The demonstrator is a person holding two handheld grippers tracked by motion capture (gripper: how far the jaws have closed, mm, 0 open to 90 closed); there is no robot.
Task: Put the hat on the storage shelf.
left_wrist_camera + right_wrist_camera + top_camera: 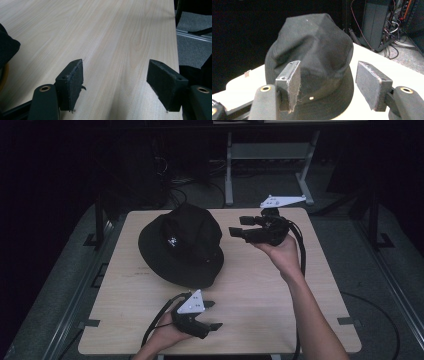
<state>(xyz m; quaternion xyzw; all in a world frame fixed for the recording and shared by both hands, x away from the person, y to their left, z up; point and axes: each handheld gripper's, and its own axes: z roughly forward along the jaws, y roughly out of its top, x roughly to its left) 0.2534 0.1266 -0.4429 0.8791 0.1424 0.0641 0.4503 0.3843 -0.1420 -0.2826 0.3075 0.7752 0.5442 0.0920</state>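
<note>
Pale wood counter (250, 285), bare across most of its top; one object on it.

Nearest: left hand-held gripper (212, 315) low over the near edge, jaws spread wide, nothing between them. In the left gripper view its pads (72, 82) frame bare wood grain, with a dark edge of cloth at the far left. Judged parked, clear of the work.

Middle, left of centre: black bucket hat (181, 245), brim flat on the counter, crown up and creased, small white emblem on the side facing the person. Sits as a hat does when put down, not folded. Its hollow faces the counter, so whatever may be under it is hidden; no open container anywhere on the top.

Farther, right: right hand-held gripper (239, 227) held up off the counter, just beside the hat, jaws released and aimed at the crown. Right gripper view lines both pads (372, 85) on the brim and crown, apart from the cloth. Reads as lining up for a pinch; no contact yet.

Beyond: dark floor, cables, table legs.
</note>
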